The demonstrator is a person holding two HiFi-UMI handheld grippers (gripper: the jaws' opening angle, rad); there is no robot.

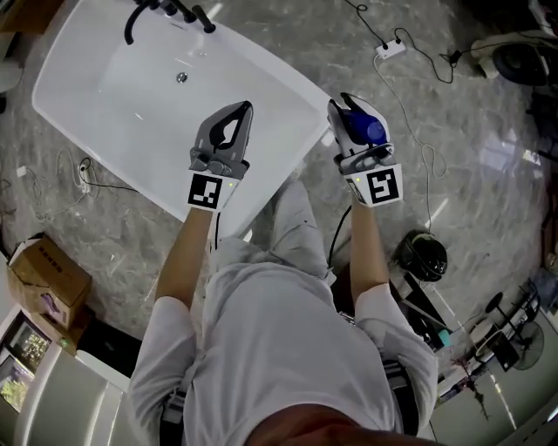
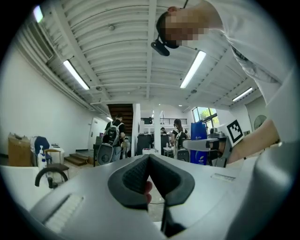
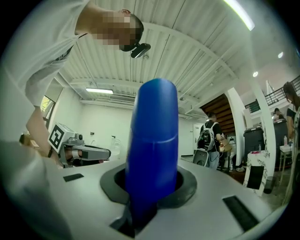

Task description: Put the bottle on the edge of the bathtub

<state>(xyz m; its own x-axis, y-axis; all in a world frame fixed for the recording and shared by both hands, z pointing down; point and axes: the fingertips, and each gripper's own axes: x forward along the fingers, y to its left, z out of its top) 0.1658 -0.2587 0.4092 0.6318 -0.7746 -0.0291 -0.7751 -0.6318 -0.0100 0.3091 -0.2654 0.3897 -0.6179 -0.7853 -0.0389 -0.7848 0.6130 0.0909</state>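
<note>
**Bottle gripped beside the tub**

Blue bottle point(image 3: 153, 140) sits clamped between the right gripper's point(image 1: 353, 126) jaws, just off the white bathtub's point(image 1: 105, 83) near corner, over the grey floor point(image 1: 488, 113). The left gripper point(image 1: 237, 118) hovers above the tub's rim, jaws together and empty. A black tap point(image 1: 166, 10) stands at the far end.

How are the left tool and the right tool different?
The right tool is shut on a blue bottle; the left tool holds nothing. The left tool's jaws meet at their tips; the right tool's jaws are kept apart by the bottle. The left tool is over the white bathtub; the right tool is just off its edge. Both carry a square-marker cube.
</note>
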